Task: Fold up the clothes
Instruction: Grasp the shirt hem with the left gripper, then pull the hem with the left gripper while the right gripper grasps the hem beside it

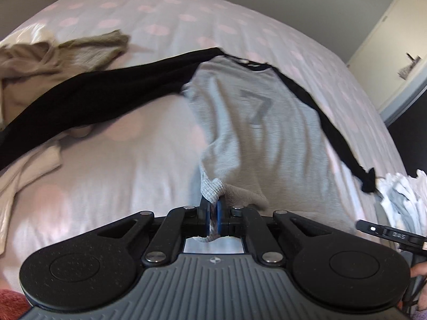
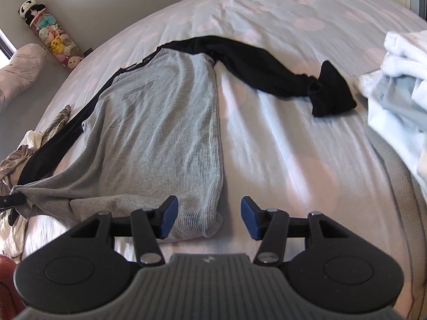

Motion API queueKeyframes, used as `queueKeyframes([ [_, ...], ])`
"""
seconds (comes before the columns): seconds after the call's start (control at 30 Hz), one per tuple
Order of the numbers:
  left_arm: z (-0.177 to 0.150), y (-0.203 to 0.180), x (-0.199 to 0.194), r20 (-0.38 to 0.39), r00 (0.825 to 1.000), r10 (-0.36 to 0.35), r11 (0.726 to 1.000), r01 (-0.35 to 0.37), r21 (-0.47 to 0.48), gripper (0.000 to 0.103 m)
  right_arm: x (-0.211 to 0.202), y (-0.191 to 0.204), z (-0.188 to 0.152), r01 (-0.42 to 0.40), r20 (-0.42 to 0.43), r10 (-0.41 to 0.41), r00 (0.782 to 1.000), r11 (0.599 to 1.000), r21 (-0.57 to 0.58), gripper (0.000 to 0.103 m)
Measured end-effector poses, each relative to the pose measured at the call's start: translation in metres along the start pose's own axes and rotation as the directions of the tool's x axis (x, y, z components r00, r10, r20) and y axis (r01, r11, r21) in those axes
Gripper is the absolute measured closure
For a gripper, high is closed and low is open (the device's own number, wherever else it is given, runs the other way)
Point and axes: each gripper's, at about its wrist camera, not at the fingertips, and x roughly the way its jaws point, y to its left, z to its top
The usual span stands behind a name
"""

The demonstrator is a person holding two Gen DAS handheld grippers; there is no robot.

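Observation:
A grey shirt (image 2: 160, 122) with black sleeves lies face up on the bed, a grey triangle print on its chest. My left gripper (image 1: 212, 208) is shut on the shirt's (image 1: 250, 122) lower left hem corner, with ribbed grey cloth pinched between the blue pads. In the right wrist view that same corner is drawn out to the far left, where the left gripper's tip (image 2: 10, 201) shows. My right gripper (image 2: 209, 217) stands open just above the shirt's lower right hem corner, which lies between the blue fingers without touching the pads. The right black sleeve (image 2: 267, 69) trails across the sheet.
The bed's sheet (image 2: 280, 154) is pale with pink dots. A pile of beige and olive clothes (image 1: 40, 61) lies at the left. White and grey folded clothes (image 2: 400, 90) sit at the right. A tube of plush toys (image 2: 53, 34) leans on the wall beside a pillow (image 2: 18, 72).

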Motion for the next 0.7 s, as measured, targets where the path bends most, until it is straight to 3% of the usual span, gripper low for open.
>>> queueKeyframes([
  [0.17, -0.008, 0.033, 0.023, -0.058, 0.998, -0.013, 0.997, 0.009, -0.071, 0.100, 0.005, 0.005, -0.002, -0.029, -0.083, 0.026, 0.996, 0.999, -0.035, 0.047],
  [0.4, -0.018, 0.045, 0.039, -0.078, 0.995, -0.059, 0.992, 0.050, -0.114, 0.100, 0.022, 0.014, 0.001, 0.015, -0.142, -0.026, 0.990, 0.997, -0.080, 0.047],
  [0.47, -0.019, 0.047, 0.038, -0.074, 0.994, -0.076, 0.990, 0.066, -0.128, 0.100, 0.027, 0.020, 0.003, -0.008, -0.158, -0.011, 0.987, 0.993, -0.116, 0.056],
  [0.53, -0.020, 0.049, 0.038, -0.069, 0.994, -0.089, 0.987, 0.078, -0.139, 0.100, 0.029, 0.026, 0.004, -0.022, -0.163, -0.003, 0.987, 0.988, -0.150, 0.076],
  [0.6, -0.021, 0.051, 0.038, -0.063, 0.993, -0.096, 0.985, 0.086, -0.146, 0.100, 0.023, 0.030, 0.008, -0.056, -0.128, 0.035, 0.991, 0.985, -0.162, 0.087],
  [0.7, -0.021, 0.050, 0.038, -0.055, 0.994, -0.096, 0.985, 0.087, -0.147, 0.100, 0.018, 0.039, 0.019, -0.104, -0.054, 0.096, 0.994, 0.980, -0.167, 0.089],
])
